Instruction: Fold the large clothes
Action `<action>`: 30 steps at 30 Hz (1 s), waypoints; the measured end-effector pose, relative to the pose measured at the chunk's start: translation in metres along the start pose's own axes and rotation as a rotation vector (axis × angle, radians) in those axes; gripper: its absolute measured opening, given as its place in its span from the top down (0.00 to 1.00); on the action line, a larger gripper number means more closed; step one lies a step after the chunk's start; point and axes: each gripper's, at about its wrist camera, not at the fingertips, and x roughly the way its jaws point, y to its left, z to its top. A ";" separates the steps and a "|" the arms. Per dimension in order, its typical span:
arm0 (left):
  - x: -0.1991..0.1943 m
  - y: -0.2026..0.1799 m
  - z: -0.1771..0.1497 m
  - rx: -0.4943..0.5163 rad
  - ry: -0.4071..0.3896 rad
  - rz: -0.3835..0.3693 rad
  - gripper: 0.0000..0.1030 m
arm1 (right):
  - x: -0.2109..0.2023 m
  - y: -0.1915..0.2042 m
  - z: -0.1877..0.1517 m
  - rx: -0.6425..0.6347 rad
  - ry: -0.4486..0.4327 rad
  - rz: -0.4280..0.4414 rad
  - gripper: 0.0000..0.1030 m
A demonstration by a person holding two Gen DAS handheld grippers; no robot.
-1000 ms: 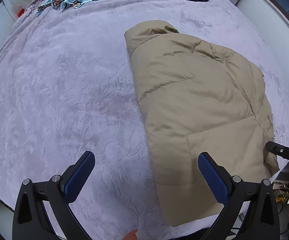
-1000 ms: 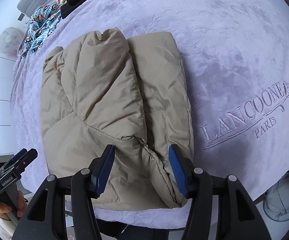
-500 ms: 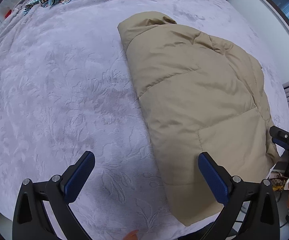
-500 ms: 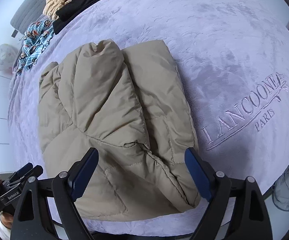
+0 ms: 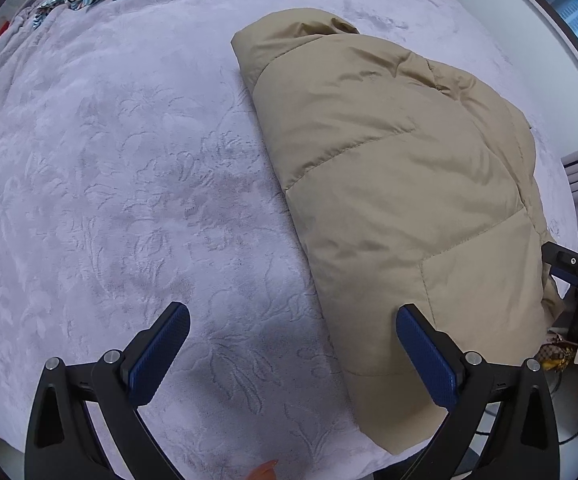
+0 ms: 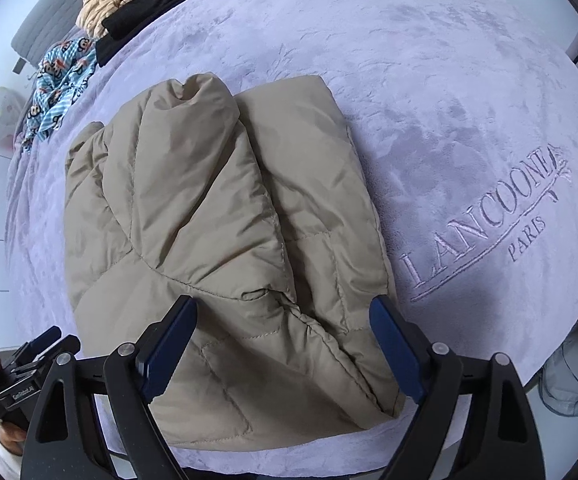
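1 puffy tan coat (image 6: 225, 236) lies folded on the purple blanket (image 5: 121, 168), near its front edge. The 2 grippers, left gripper (image 5: 303, 354) and right gripper (image 6: 285, 348), hang over it with jaws wide apart, holding nothing. 3 other clothes lie far back.

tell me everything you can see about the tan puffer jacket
The tan puffer jacket is quilted, smooth, slightly shiny fabric with stitched panels. It lies folded lengthwise into a long bundle on the lavender blanket, a sleeve laid on top, its cuff toward the near hem. That hem reaches the bed's edge. Both tools, left and right, hover open over this end; neither grips it.
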 end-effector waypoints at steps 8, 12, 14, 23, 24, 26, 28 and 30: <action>0.000 -0.003 0.014 -0.087 0.012 -0.129 0.00 | 0.002 -0.012 0.044 -0.138 0.038 0.015 0.13; 0.015 -0.005 0.022 -0.099 0.049 -0.216 0.00 | 0.014 -0.026 0.058 -0.145 0.089 0.090 0.13; 0.026 -0.004 0.027 -0.114 0.072 -0.271 0.00 | 0.021 -0.031 0.061 -0.149 0.125 0.142 0.13; 0.059 0.001 0.045 -0.162 0.113 -0.486 0.00 | 0.049 -0.025 0.074 -0.281 0.235 0.288 0.12; 0.063 0.003 0.046 -0.166 0.116 -0.500 0.00 | 0.056 -0.023 0.075 -0.302 0.254 0.287 0.12; 0.072 0.007 0.049 -0.183 0.124 -0.530 0.00 | 0.066 -0.024 0.079 -0.312 0.281 0.286 0.11; 0.078 0.010 0.051 -0.203 0.129 -0.559 0.00 | 0.074 -0.025 0.084 -0.297 0.298 0.318 0.10; 0.083 0.013 0.054 -0.214 0.128 -0.582 0.00 | 0.080 -0.025 0.088 -0.278 0.310 0.388 0.06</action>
